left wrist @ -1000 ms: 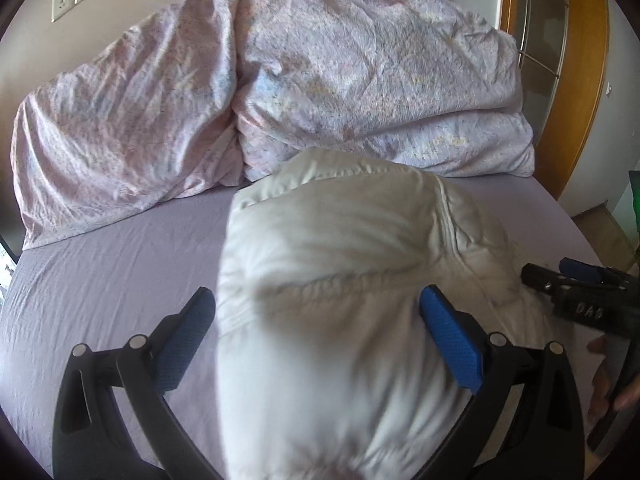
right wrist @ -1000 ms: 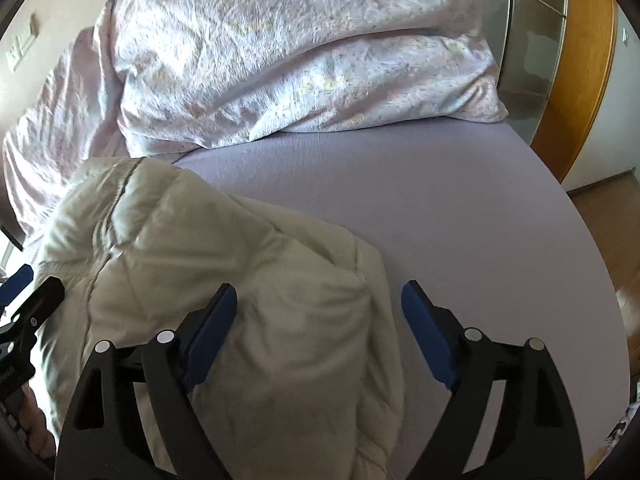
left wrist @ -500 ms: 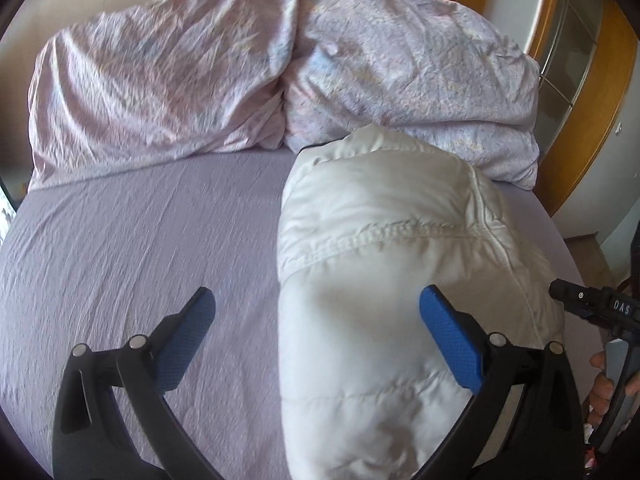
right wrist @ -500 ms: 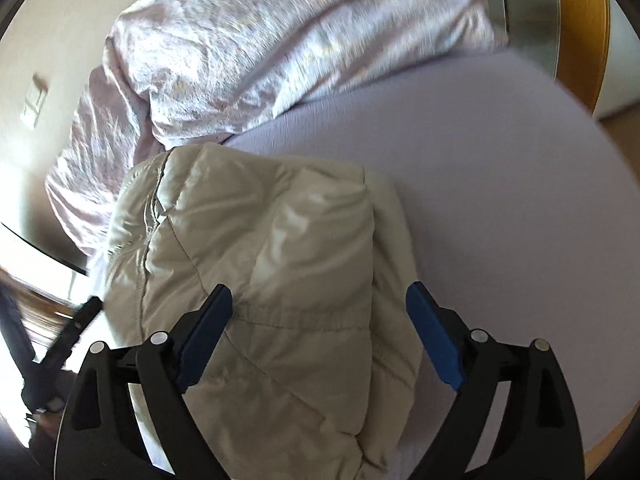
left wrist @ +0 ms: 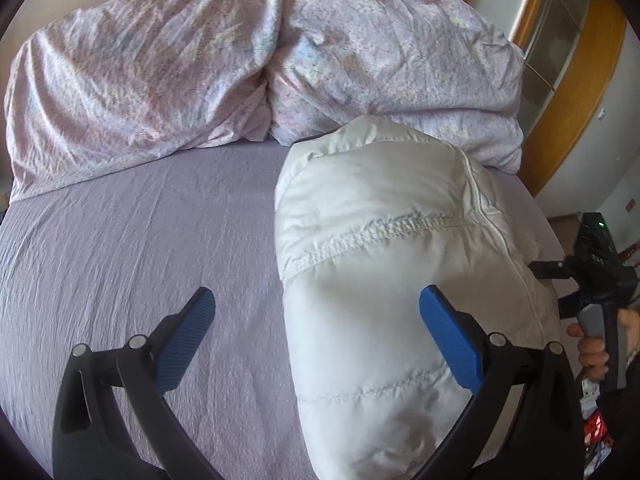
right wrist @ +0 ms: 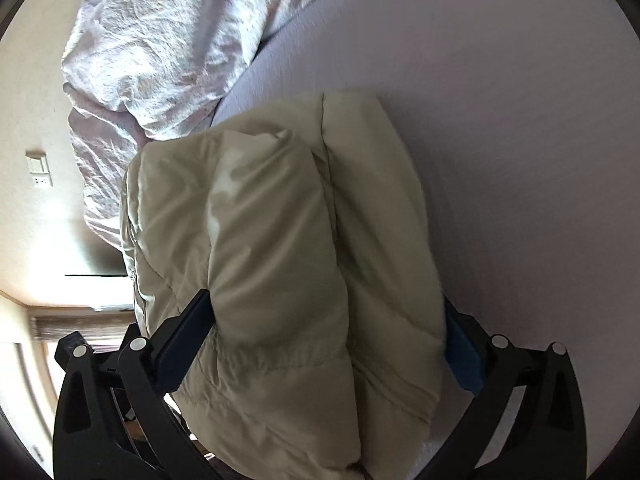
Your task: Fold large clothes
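A white padded jacket lies folded into a bundle on the lilac bed sheet. My left gripper is open, its left finger over bare sheet and its right finger over the jacket's near end. In the right wrist view the jacket looks beige and fills the space between the wide-open fingers of my right gripper; the view is rolled sideways. The right gripper's body shows at the jacket's right side in the left wrist view.
A crumpled floral duvet is heaped along the head of the bed, also in the right wrist view. A wooden wardrobe frame stands right of the bed. Wall switches show on the wall.
The left gripper has shifted left, so the jacket now lies under its right half. The right gripper has rolled sideways and moved in around the jacket's end. Both stay open.
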Demonstrator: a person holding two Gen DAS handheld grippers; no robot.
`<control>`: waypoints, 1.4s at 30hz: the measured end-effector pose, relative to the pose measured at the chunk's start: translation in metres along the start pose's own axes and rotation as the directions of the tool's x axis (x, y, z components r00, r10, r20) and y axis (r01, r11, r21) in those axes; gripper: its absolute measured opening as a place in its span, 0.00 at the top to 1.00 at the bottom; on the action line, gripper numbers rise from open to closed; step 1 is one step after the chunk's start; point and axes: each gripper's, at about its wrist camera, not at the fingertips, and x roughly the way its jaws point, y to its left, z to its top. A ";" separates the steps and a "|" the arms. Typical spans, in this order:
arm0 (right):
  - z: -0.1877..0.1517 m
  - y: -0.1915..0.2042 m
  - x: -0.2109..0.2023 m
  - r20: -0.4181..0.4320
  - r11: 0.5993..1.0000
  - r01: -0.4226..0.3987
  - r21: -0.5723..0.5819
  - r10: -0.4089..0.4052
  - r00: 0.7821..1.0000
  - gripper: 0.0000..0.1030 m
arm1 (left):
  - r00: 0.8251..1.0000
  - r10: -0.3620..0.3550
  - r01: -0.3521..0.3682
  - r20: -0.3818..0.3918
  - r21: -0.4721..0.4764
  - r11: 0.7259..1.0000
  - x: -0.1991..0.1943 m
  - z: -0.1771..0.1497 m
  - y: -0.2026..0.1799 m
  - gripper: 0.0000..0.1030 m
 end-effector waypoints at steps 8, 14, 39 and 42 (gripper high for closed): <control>0.006 0.006 0.015 -0.056 0.998 -0.057 0.006 0.057 0.997 0.01 | 0.999 -0.039 0.040 -0.025 0.017 0.999 0.004 0.006 0.003 0.02; 0.002 0.010 0.017 -0.035 0.996 -0.087 -0.028 0.086 0.996 0.10 | 0.995 -0.071 0.070 -0.064 -0.021 0.997 0.013 0.008 0.016 0.02; -0.002 0.007 0.007 -0.019 0.989 -0.135 -0.067 0.134 0.991 0.30 | 0.914 -0.373 0.314 -0.159 -0.303 0.900 0.062 0.004 0.039 0.02; 0.000 0.006 0.009 -0.020 0.988 -0.142 -0.062 0.141 0.990 0.30 | 0.892 -0.425 0.344 -0.155 -0.379 0.859 0.071 -0.001 0.042 0.02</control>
